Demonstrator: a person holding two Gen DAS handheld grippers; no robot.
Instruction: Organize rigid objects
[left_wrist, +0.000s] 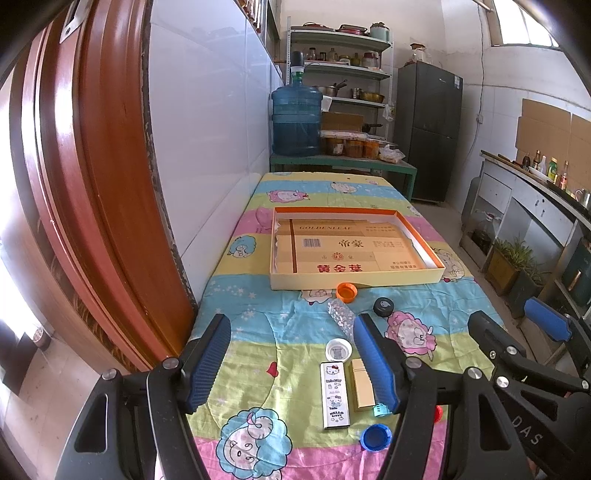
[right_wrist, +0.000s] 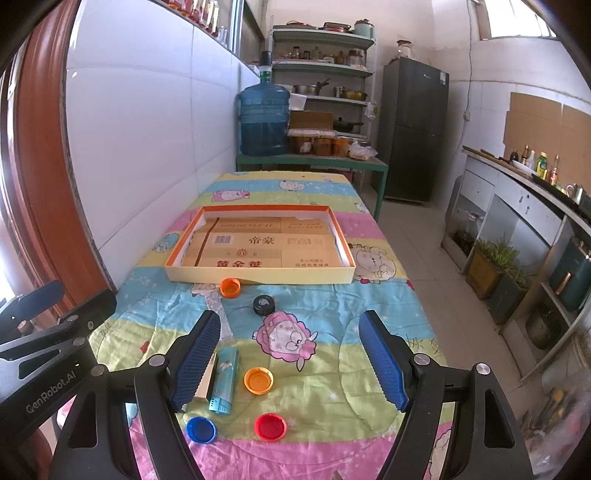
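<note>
Kitchen, tiled walls | cartoon quilt (right_wrist: 332, 325) on table | shallow box (right_wrist: 258, 275) | both grippers' fingers spread, holding nothing

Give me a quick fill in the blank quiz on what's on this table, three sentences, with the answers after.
1. The shallow cardboard tray has nothing in it; the caps lie on the ____ outside it.
2. Both the left gripper and right gripper are ____, holding nothing.
3. Beside the teal lighter lies an ____ bottle cap, nearer than the black cap.

Answers: cartoon cloth; open; orange
</note>
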